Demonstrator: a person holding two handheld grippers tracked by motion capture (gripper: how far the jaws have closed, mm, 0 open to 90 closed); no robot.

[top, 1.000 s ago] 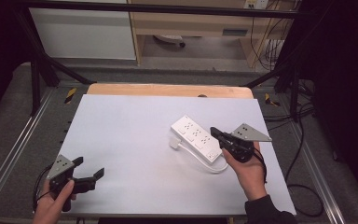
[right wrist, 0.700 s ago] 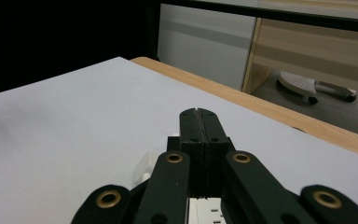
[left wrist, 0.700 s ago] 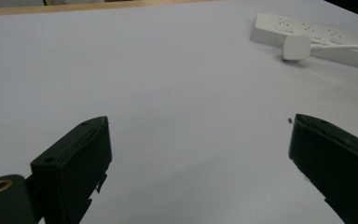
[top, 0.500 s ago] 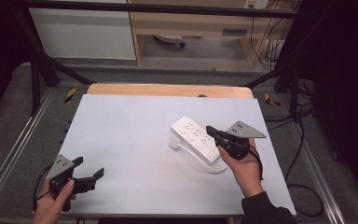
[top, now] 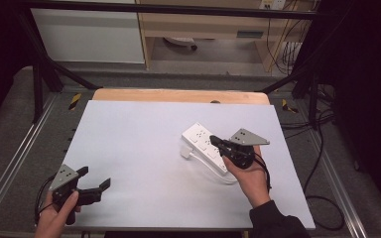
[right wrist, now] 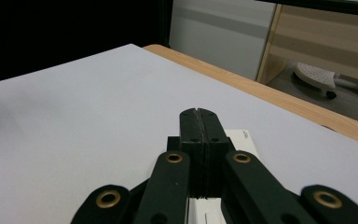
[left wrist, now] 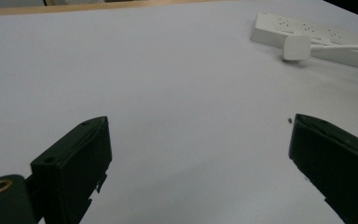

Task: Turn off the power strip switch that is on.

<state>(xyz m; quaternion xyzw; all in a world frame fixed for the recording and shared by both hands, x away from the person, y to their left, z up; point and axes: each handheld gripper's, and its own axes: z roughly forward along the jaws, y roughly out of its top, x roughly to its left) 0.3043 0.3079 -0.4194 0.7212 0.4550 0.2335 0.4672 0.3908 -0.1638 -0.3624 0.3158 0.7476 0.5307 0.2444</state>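
Two grippers on the table, and what a contrast between them! Down at about seven o'clock on the white tabletop [top: 144,148], the left gripper [top: 95,185] sits low with its jaws spread wide and nothing between them. The left gripper view confirms it, bare surface showing between the two black jaws.

Over at three o'clock, the right gripper [top: 216,141] hangs over the white power strip [top: 204,142], jaws clenched flat against each other with nothing pinched (whether the tips touch the strip's top, I cannot tell).

The strip lies flat and diagonal, just right of the table's centre. Its white plug [left wrist: 296,47] rests against its long side, and the white cable [top: 213,170] loops round toward the five o'clock end.

My read on handling: a rigid plastic body, light, smooth and likely a bit slippery, so a pinch on the broad flat top would skate off. Better to grip across the narrow width, one jaw on each long side, near mid-length. The cable is limp and will trail; the plug may swing.
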